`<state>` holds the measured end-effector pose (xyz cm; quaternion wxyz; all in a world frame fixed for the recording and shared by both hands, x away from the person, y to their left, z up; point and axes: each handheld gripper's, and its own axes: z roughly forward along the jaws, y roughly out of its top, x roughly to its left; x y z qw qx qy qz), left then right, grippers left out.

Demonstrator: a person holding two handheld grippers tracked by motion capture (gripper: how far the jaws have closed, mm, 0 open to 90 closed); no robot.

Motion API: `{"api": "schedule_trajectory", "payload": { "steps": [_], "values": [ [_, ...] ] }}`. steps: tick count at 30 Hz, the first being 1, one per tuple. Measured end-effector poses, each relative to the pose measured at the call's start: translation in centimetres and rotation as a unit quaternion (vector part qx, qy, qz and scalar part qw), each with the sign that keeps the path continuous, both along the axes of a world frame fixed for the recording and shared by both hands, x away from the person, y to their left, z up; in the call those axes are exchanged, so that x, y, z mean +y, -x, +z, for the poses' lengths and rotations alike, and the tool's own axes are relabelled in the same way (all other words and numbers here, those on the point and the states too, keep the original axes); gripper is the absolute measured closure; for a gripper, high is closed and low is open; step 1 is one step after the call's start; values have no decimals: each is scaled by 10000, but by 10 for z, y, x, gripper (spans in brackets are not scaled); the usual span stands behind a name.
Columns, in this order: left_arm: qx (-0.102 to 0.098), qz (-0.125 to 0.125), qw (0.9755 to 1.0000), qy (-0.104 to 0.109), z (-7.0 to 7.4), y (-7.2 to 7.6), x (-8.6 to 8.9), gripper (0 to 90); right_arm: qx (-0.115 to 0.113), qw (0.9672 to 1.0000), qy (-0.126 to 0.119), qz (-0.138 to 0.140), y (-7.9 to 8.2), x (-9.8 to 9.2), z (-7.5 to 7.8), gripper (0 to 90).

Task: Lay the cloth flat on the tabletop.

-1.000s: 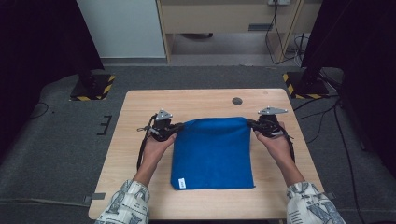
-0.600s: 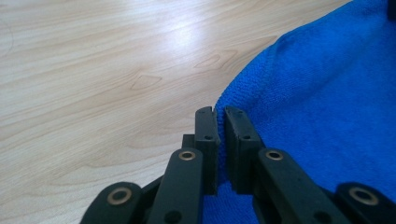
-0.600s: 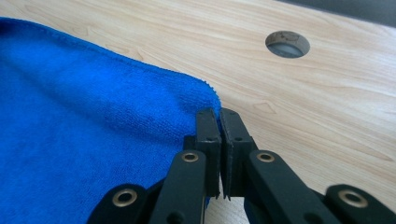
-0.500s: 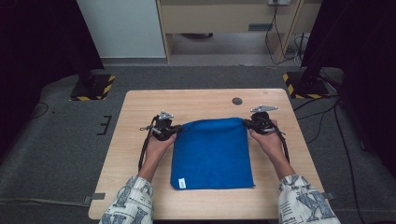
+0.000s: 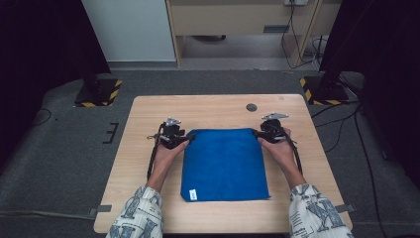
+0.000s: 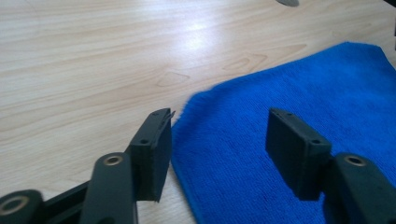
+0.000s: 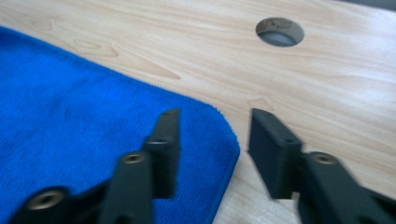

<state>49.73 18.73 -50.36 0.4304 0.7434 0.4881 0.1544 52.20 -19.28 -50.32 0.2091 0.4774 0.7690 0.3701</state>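
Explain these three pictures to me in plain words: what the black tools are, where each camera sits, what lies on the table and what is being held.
There is no machine arm here: a person in patterned sleeves holds a black two-jaw hand tool in each hand, the left gripper and the right gripper. The high view looks down from above the person's side. The two close-up views come from cameras riding on each gripper, looking along its own jaws.

On the light wooden table lies a flat blue cloth with a small white tag near its front left corner. A round hole sits in the tabletop beyond it.

Each gripper is at a far corner of the cloth. Both have just been opening; the jaws stand apart over the corners, pressing nothing, so nothing is held.
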Motion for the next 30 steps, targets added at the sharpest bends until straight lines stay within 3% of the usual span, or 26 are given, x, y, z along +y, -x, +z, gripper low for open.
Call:
{"api": "schedule_trajectory", "payload": {
  "steps": [8,11,19,22,26,27,30],
  "values": [
    [-192,-3,9998,52,12,6,8,327,-48,10000,-49,54,5,2,8,328],
    [-275,-135,9995,-108,15,8,11,300,48,9998,-114,166,7,4,11,274],
    [-252,-191,9994,139,19,18,26,165,-9,9981,-292,543,19,15,20,198],
    [-171,-263,9993,205,18,20,29,135,44,9959,-465,778,25,23,23,162],
    [-157,-266,9990,332,15,25,33,115,40,9931,-511,1055,34,37,27,140],
    [-164,-257,9990,332,14,25,33,114,14,9925,-500,1119,35,41,27,140],
    [-170,-125,9998,14,15,26,35,101,45,9905,-634,1221,41,52,26,141]
  ]
}}
